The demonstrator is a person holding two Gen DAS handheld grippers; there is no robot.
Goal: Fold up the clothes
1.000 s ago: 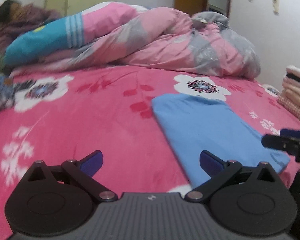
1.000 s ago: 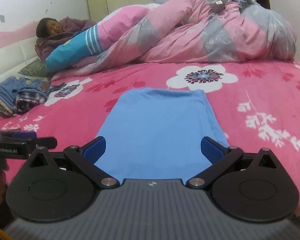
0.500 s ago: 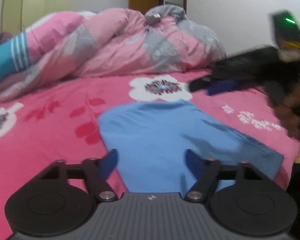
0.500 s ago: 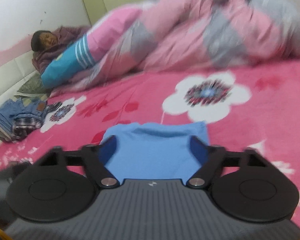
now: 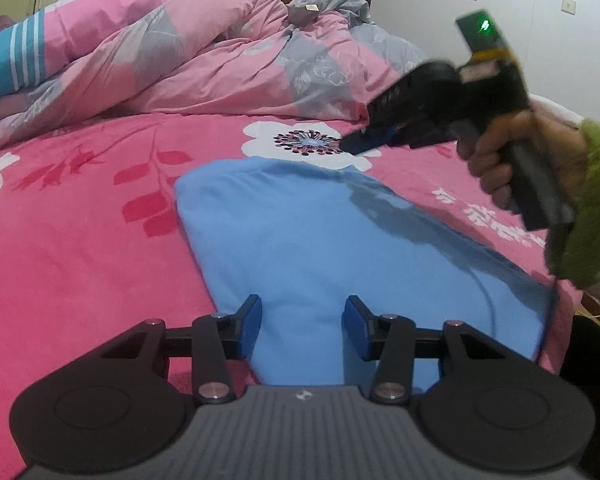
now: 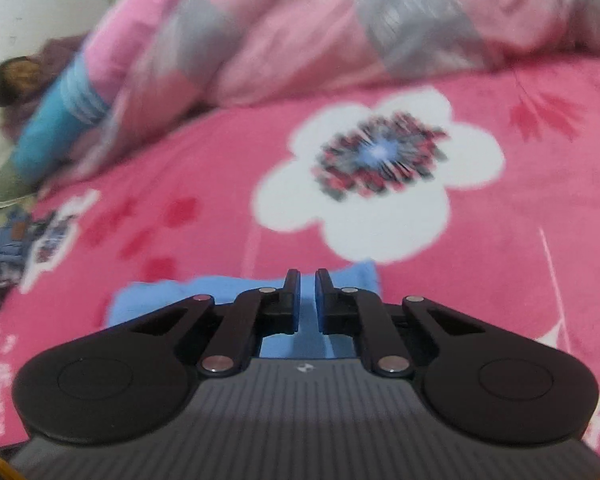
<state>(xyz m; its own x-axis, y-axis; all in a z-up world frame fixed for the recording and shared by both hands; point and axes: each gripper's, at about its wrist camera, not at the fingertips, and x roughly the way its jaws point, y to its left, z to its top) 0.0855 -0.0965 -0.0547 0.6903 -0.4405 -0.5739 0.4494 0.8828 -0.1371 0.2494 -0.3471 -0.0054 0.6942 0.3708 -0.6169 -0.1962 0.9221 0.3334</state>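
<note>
Pink bedspread (image 5: 80,240) bears blue shirt (image 5: 320,248); left hand-held gripper (image 5: 302,322) released, right hand-held gripper (image 6: 307,300) nearly clenched

The right gripper (image 6: 307,296) hung over the far edge of a blue garment (image 6: 172,296), its blue-padded fingers (image 6: 293,300) drawn nearly together with a thin slit between them. The garment lay on a pink flowered bedspread (image 6: 500,240). Beyond, blurred, a pink and grey quilt (image 6: 300,28) was heaped, and a person (image 6: 48,120) lay at left.
</note>
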